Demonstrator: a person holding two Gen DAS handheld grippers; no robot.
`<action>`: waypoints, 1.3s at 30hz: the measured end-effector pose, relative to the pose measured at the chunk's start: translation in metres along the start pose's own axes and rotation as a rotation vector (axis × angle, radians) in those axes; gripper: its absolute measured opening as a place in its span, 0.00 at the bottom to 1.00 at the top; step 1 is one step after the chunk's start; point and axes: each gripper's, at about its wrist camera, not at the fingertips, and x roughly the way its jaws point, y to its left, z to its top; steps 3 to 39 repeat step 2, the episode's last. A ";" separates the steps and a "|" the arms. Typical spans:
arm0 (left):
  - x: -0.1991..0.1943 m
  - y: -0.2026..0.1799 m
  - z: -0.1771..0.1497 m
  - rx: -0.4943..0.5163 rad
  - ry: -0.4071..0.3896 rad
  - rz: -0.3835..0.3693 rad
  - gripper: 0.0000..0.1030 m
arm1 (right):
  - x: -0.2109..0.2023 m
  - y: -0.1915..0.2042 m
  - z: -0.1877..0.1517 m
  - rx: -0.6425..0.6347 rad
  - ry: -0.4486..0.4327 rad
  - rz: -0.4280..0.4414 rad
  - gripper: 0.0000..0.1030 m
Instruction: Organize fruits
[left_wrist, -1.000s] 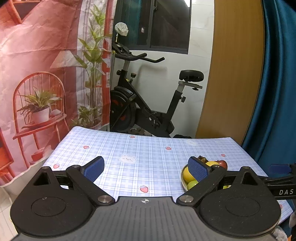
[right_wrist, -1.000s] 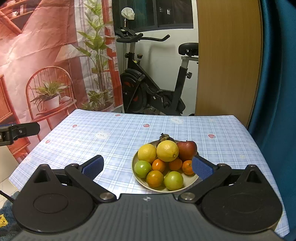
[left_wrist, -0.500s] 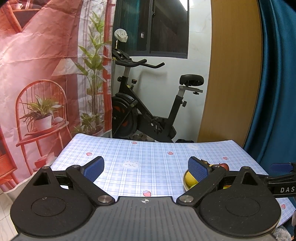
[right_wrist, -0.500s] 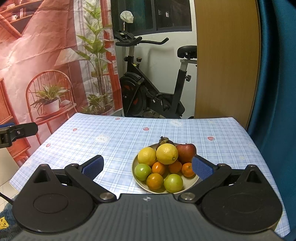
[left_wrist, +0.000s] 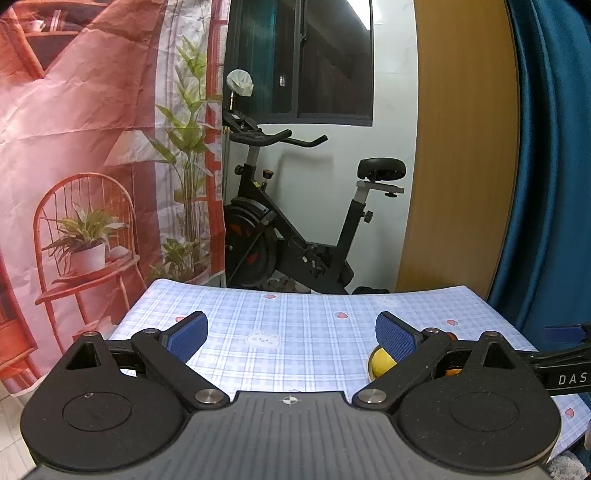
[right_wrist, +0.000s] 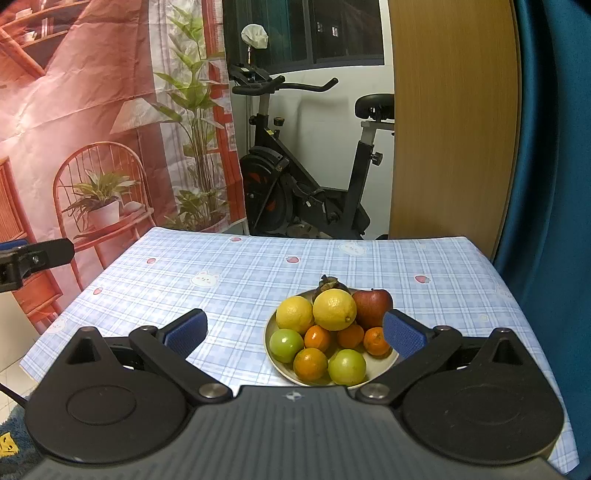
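1. The white letters "DAS" can be read on a black bar (left_wrist: 565, 373) at the right edge of the left wrist view; the word is cut off by the frame edge.
2. Nothing else can be read in either view, neither label, brand, number nor sign.

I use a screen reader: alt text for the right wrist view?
A plate piled with lemons, oranges, green fruits and a red apple sits on a checked tablecloth before the open right gripper. An exercise bike stands behind.
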 end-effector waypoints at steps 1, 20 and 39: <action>0.000 0.000 0.000 0.003 -0.002 0.001 0.96 | 0.000 0.000 0.000 -0.001 -0.001 0.000 1.00; -0.001 -0.001 0.001 0.005 -0.005 0.002 0.96 | 0.000 0.000 0.000 0.000 -0.001 0.000 1.00; -0.001 -0.001 0.001 0.005 -0.005 0.002 0.96 | 0.000 0.000 0.000 0.000 -0.001 0.000 1.00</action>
